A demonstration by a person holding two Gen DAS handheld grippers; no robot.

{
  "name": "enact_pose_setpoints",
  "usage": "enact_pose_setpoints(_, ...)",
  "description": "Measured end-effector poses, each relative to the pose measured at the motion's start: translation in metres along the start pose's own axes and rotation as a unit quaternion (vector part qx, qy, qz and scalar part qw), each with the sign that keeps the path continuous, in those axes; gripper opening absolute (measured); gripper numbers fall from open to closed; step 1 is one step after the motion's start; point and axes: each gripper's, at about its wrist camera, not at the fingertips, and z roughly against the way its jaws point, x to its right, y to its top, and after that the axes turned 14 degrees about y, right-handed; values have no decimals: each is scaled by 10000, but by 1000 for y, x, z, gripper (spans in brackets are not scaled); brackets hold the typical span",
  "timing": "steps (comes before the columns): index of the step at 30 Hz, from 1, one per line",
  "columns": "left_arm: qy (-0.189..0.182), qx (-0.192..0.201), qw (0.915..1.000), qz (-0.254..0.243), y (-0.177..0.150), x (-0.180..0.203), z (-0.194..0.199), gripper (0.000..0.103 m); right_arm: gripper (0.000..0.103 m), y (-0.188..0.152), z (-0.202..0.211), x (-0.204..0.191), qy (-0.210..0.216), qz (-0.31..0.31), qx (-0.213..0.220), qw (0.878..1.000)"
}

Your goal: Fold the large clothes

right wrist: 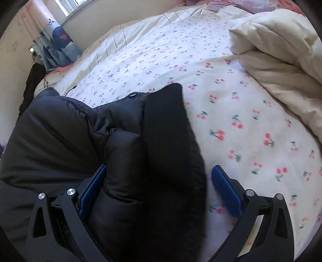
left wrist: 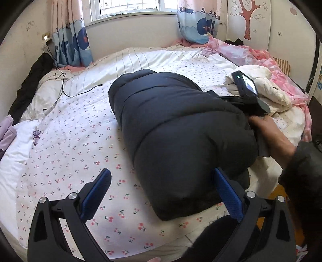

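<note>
Daylit window (left wrist: 124,8), whale curtains (left wrist: 72,40), cherry-print bed (left wrist: 80,131)

Left tool (left wrist: 161,191) – jaws spread wide, pads bare. Right tool (right wrist: 159,181) – jaws spread wide; seen from the left, the right hand (left wrist: 269,135) grips its handle.
</note>
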Motion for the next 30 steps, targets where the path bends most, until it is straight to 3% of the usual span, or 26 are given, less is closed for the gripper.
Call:
enact_pose_setpoints(2, -30, 31, 10000, 11, 2, 2, 4, 96, 97, -3, 19, -5, 97, 66, 91, 9999)
enact_pose_setpoints(6, -138, 125, 9998, 45, 3, 4, 16, 96, 97, -45, 83, -29, 450, 431, 597, 9963)
enact_pose_setpoints(8, -120, 117, 9999, 29, 3, 8, 17, 96, 97, -75, 94, -37, 357, 742, 506, 9953)
enact_pose_setpoints(10, -132, 57, 9999, 34, 3, 12, 16, 96, 97, -104, 80, -39, 173, 1079, -42, 9940)
enact_pose_setpoints(12, -196, 23, 9998, 31, 2, 18, 19, 96, 97, -125, 69, -37, 352, 1146, -406, 9920)
enact_pose_setpoints(14, -174, 73, 9998, -57, 1, 24, 25, 96, 97, -133, 73, -37, 489, 1137, -459, 9912)
enact_pose_setpoints(20, -30, -20, 9997, -250, 0, 38, 21, 96, 97, -146, 119, -30, 662, 984, 313, 9924)
enact_pose_setpoints(23, 108, -184, 9995, -247, -5, 41, 10, 96, 97, -157, 142, -33, 1108, 959, 563, 9876)
enact_pose_setpoints(30, 609, -124, 9980, -85, -7, 41, 7, 96, 97, -155, 170, -79, 1028, 1416, 656, 9824)
